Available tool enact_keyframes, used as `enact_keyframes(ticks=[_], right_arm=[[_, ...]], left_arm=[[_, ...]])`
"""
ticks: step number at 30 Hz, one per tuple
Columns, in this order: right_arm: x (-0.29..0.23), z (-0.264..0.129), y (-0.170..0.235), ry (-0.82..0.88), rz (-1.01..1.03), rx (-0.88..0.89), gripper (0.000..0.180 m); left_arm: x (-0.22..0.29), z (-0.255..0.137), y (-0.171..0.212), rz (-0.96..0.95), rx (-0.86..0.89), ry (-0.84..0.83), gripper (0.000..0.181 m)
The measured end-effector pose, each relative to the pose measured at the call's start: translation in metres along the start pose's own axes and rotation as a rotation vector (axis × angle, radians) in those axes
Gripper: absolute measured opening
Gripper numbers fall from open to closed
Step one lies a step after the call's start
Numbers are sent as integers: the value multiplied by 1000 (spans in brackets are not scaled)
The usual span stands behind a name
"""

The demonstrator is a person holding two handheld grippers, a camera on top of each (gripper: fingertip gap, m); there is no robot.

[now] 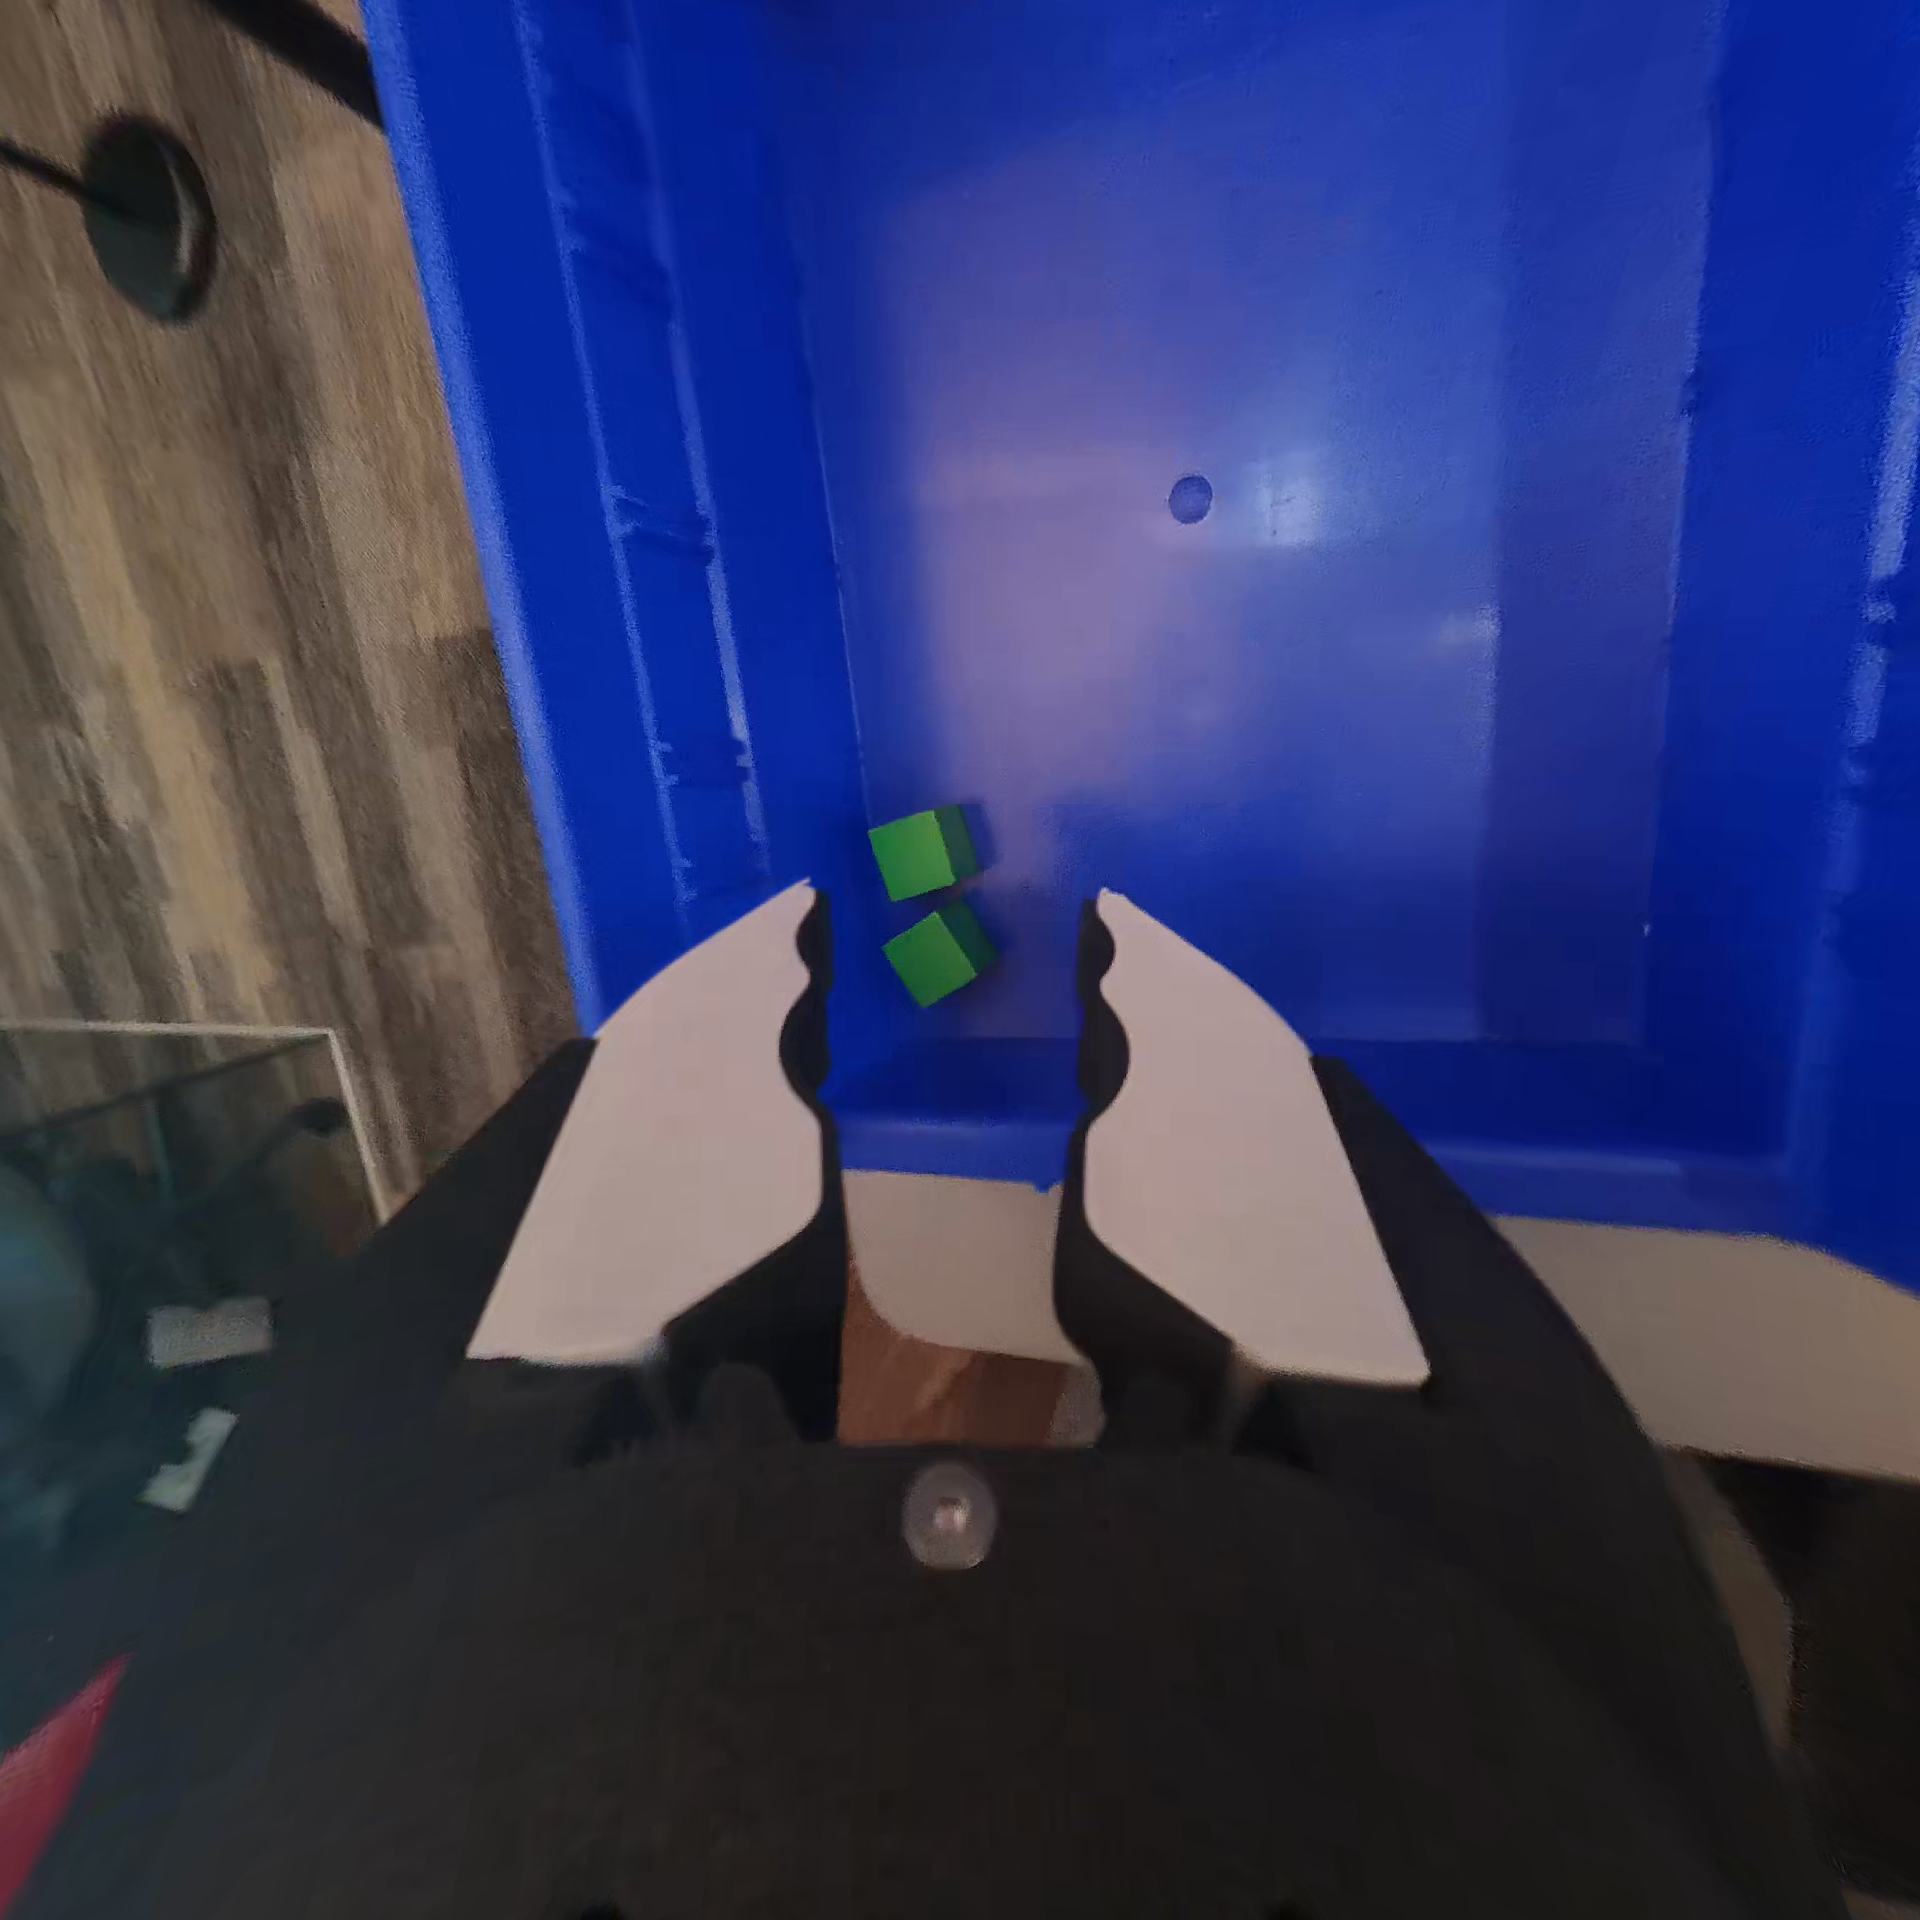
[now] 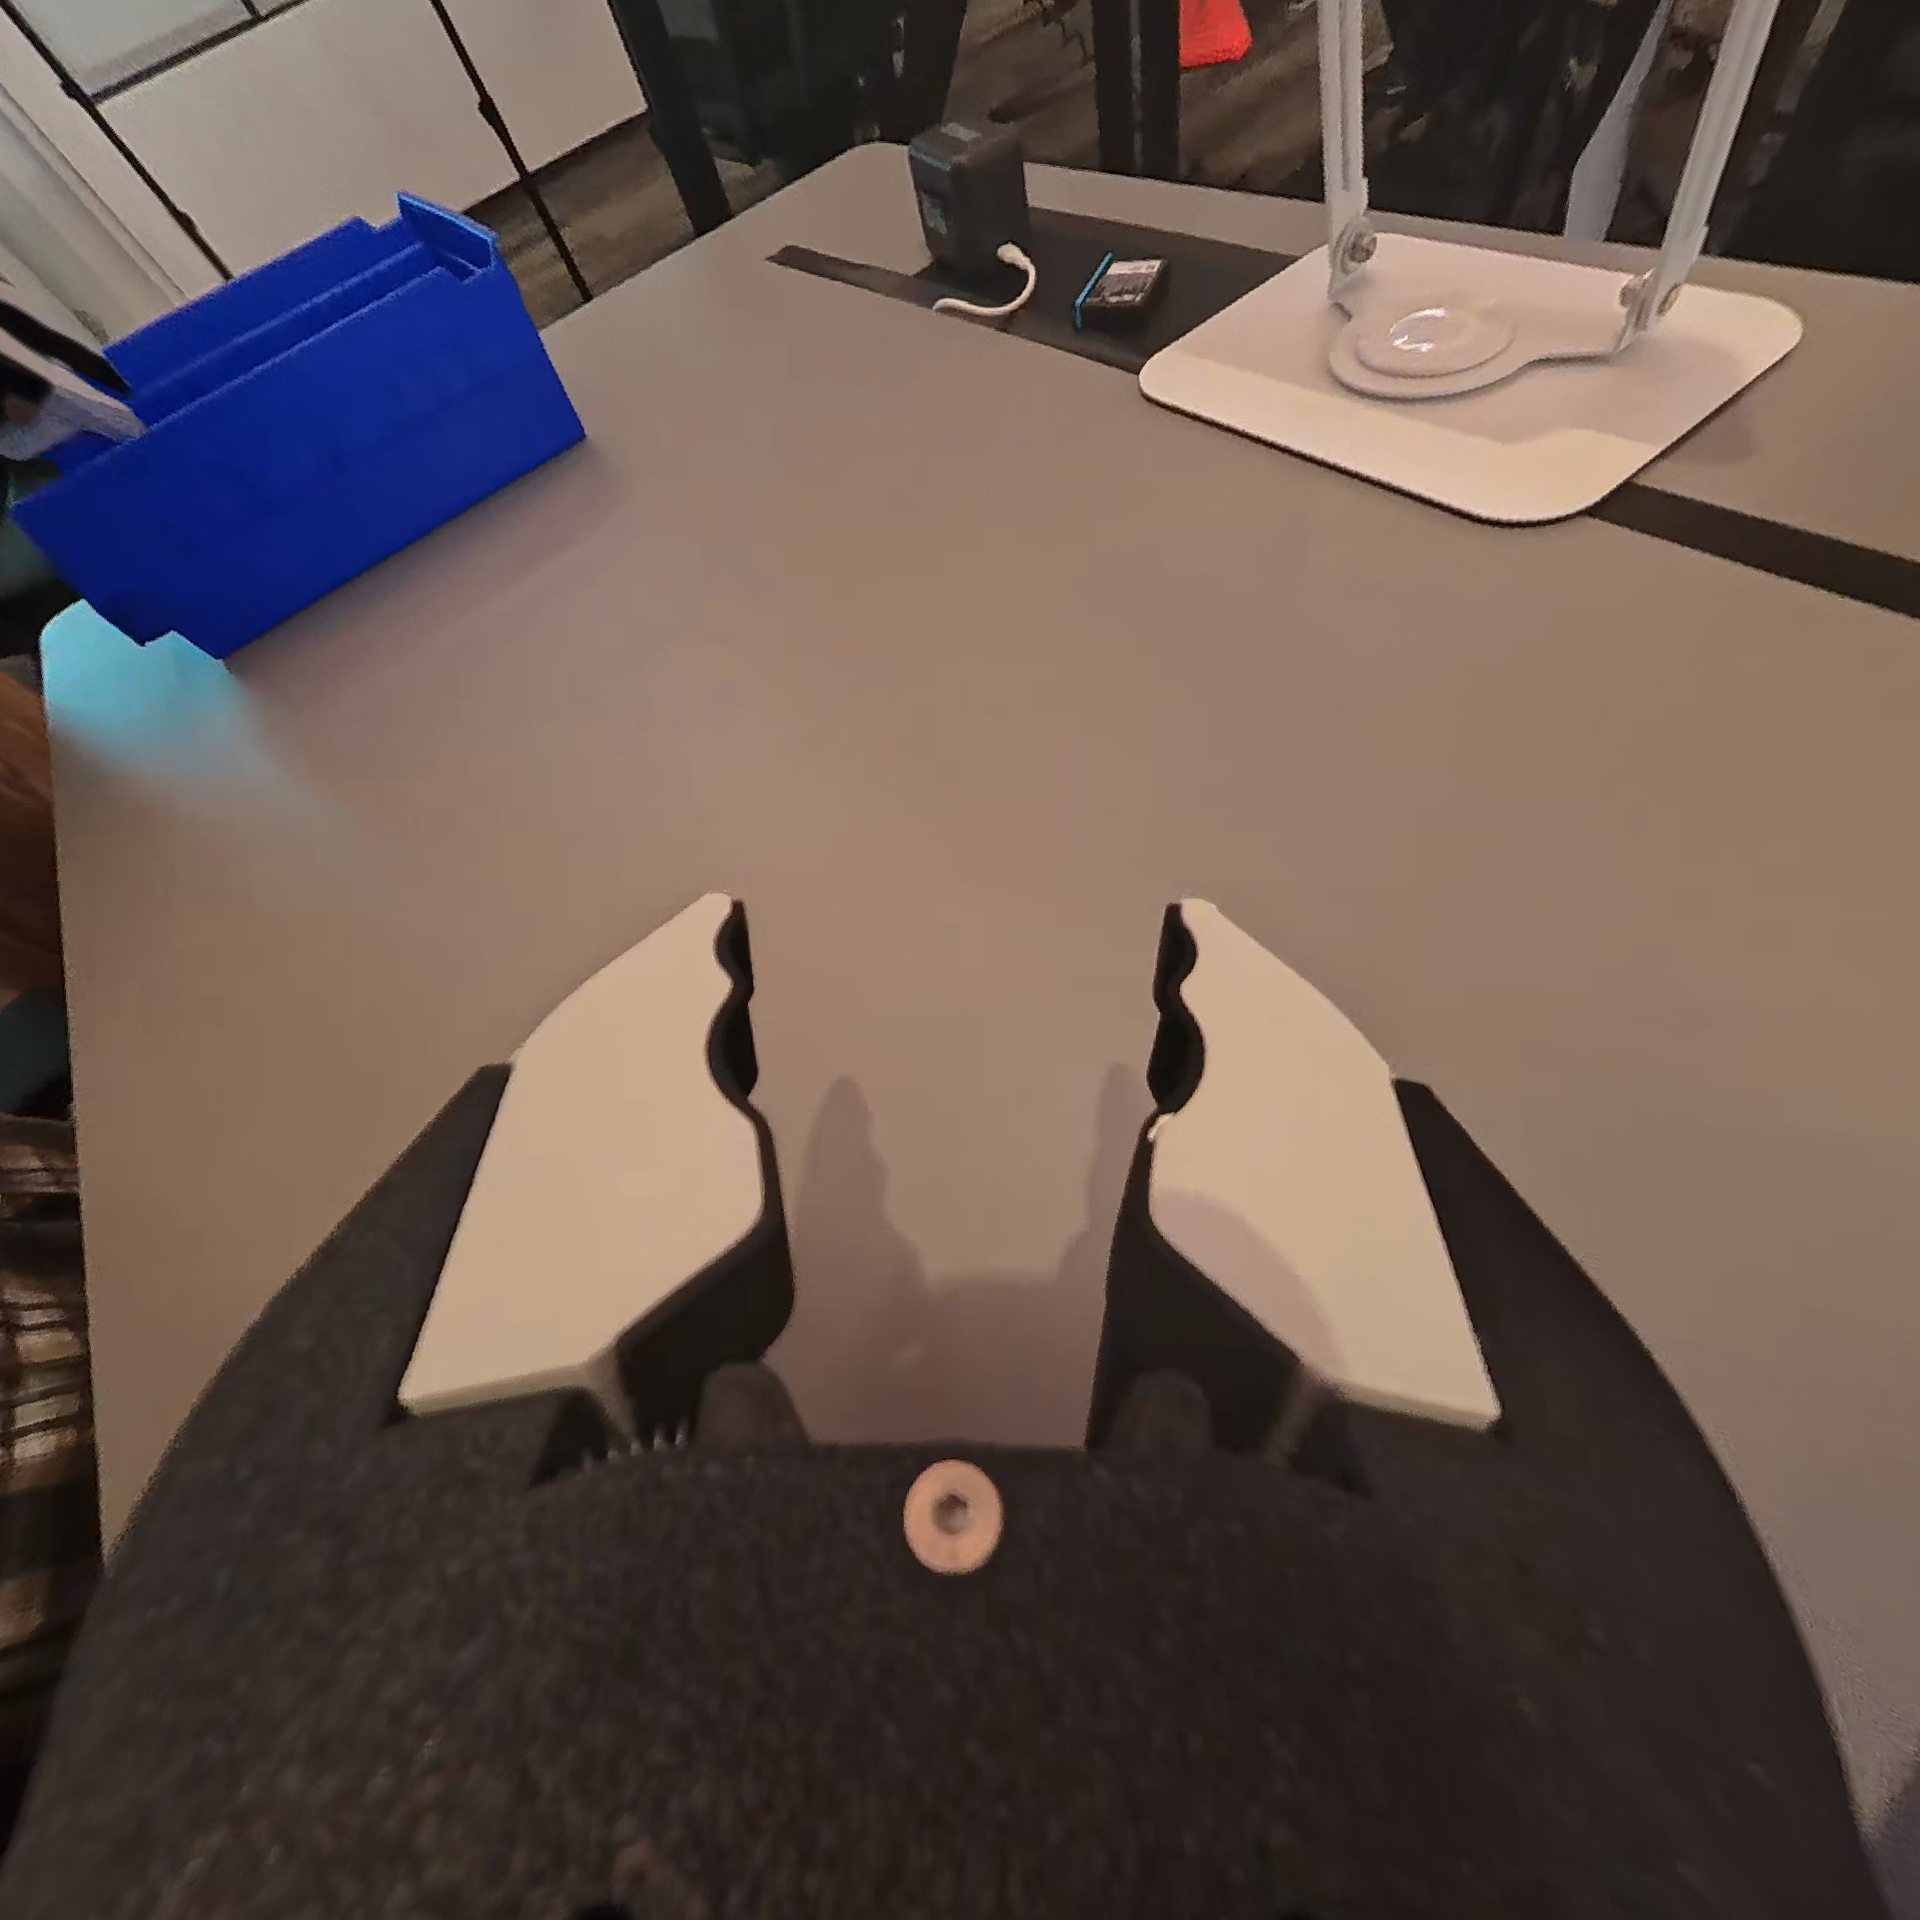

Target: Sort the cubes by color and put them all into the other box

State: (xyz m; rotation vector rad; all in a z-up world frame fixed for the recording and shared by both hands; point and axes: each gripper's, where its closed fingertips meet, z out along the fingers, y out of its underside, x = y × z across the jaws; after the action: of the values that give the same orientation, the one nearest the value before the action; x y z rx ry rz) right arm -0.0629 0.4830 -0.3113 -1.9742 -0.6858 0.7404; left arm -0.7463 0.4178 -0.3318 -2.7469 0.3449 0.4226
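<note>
Blue box point(image 1: 1351, 312) edges cropped, 2 green cubes point(image 1: 925, 852) inside beyond spread, empty left gripper point(image 1: 954, 904); right gripper point(image 2: 951, 914) likewise spread.

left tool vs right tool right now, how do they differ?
The left tool hangs over the blue box, above two green cubes; the right tool is over bare grey table. The right tool's gap looks wider than the left tool's. Both are open and hold nothing.
</note>
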Motion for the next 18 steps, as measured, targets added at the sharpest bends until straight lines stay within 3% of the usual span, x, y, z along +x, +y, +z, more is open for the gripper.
enact_keyframes(ticks=[15, 18], right_arm=[[6, -3, 6, -27, 3, 3, 74], [3, -2, 6, -39, 5, 4, 74]], left_arm=[[-5, 67, 28, -178, -216, 9, 34], [-8, 72, 26, -194, -225, 33, 25]])
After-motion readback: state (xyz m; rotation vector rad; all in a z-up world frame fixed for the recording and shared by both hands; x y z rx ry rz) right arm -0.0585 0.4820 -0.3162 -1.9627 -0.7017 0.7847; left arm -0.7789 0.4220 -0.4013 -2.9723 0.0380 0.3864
